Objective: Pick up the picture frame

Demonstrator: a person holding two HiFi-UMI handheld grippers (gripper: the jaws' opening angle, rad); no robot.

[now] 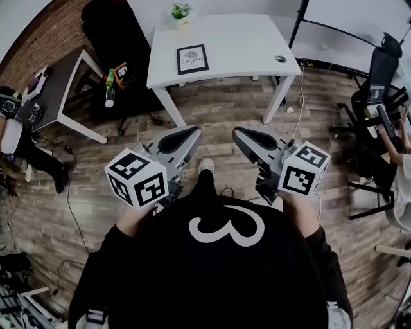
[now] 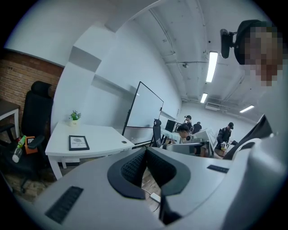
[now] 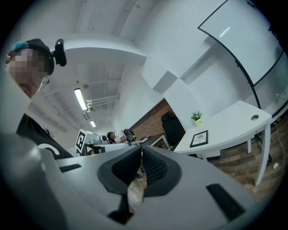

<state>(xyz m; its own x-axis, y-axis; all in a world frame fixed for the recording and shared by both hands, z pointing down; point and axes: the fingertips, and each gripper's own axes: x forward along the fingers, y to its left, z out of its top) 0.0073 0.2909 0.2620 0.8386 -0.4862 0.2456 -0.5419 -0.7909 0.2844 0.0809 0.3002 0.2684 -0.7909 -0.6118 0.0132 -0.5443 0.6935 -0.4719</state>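
Note:
A black picture frame (image 1: 192, 59) with a white print lies flat on the white table (image 1: 244, 45) ahead; it also shows as the frame (image 2: 78, 142) in the left gripper view and the frame (image 3: 199, 139) in the right gripper view. Both grippers are held close to the person's chest, well short of the table. My left gripper (image 1: 192, 133) is shut with nothing between its jaws. My right gripper (image 1: 237, 133) is also shut and empty. Each carries a marker cube near the hand.
A small potted plant (image 1: 181, 13) stands at the table's far edge, and a round cable hole (image 1: 280, 58) sits at its right. A dark desk (image 1: 58, 83) stands at left, office chairs (image 1: 379, 83) at right. Wooden floor lies between me and the table.

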